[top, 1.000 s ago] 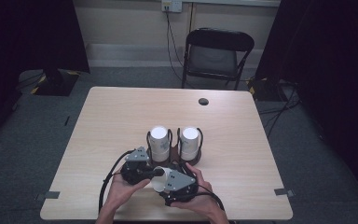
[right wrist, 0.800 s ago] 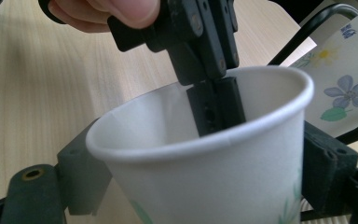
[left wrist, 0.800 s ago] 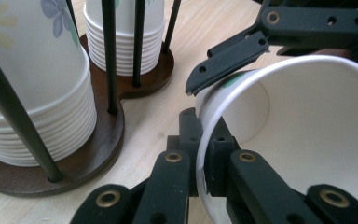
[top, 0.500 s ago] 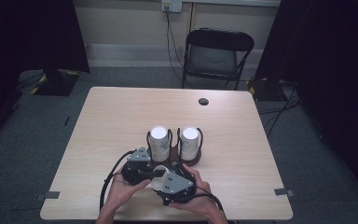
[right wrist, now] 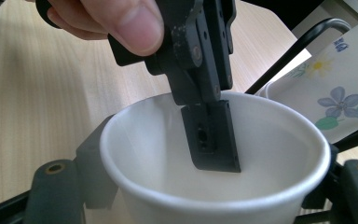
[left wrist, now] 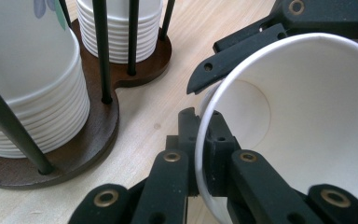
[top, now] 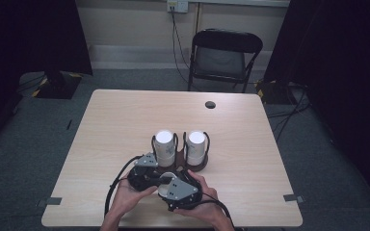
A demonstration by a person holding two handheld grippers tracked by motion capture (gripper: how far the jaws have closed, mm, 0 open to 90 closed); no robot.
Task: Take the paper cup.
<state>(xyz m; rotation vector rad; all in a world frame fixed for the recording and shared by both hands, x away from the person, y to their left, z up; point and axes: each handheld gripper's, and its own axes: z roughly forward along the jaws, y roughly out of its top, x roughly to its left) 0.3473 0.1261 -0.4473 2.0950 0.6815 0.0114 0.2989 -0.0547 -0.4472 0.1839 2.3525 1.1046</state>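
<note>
A white paper cup point(top: 164, 189) lies on its side between my two grippers near the table's front edge. My left gripper point(left wrist: 204, 140) is shut on the cup's rim point(left wrist: 200, 154), with one jaw inside the cup point(right wrist: 212, 140) and one outside. My right gripper point(right wrist: 205, 196) holds the cup's body across, and its jaws have just been closing; both lie against the outer wall point(right wrist: 135, 205). In the high view the left gripper point(top: 160, 180) and the right gripper point(top: 166, 191) meet at the cup. Just beyond stands a brown wooden cup holder point(top: 201, 167) with two stacks of flowered cups point(top: 165, 146).
The holder's black rods point(left wrist: 100, 51) and base point(left wrist: 98, 140) stand close to the left gripper's left. A folding chair point(top: 224, 57) stands behind the table, and a dark cable hole point(top: 210, 104) lies at the far edge. Cables point(top: 113, 185) trail off the front.
Both hands stay where they were. The right gripper's jaws have drawn in around the paper cup, covering more of it from above.
</note>
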